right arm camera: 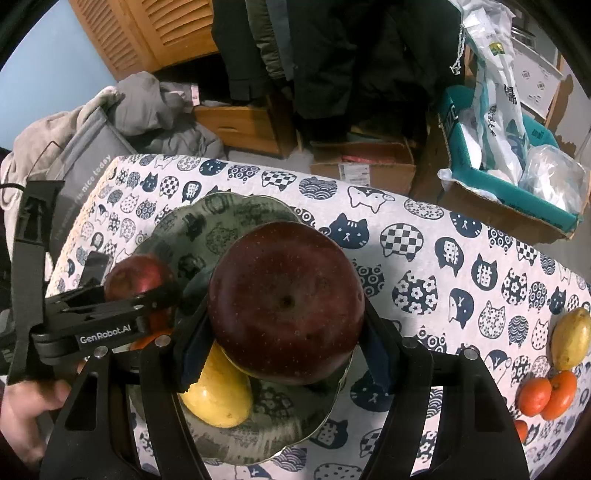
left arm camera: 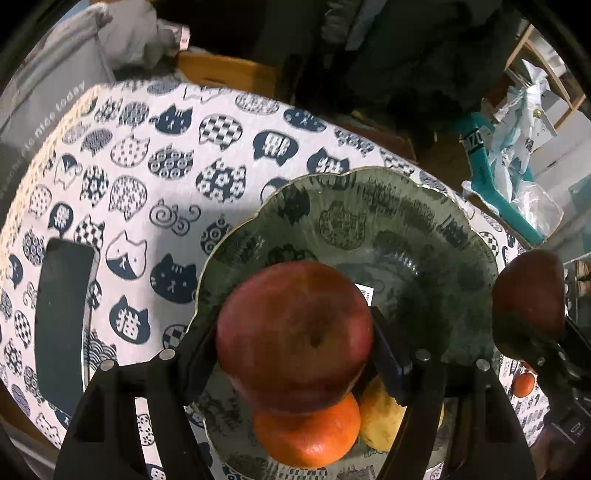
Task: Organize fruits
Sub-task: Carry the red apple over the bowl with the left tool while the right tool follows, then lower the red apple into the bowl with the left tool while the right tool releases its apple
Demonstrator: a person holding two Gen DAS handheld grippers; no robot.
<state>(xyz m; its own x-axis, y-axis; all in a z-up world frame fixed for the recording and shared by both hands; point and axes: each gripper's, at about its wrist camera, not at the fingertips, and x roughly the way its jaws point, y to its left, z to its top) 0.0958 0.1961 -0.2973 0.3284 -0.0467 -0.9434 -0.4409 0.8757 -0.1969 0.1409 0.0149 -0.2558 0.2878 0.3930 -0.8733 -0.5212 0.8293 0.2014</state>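
My left gripper has its jaws clenched on a round red apple, and my right gripper hugs a darker red apple. Both hang over the green glass bowl, ready to drop in beside the orange.

Glossy glass plate, matt printed cloth — smooth waxy apples, dimpled orange, wooden cabinet
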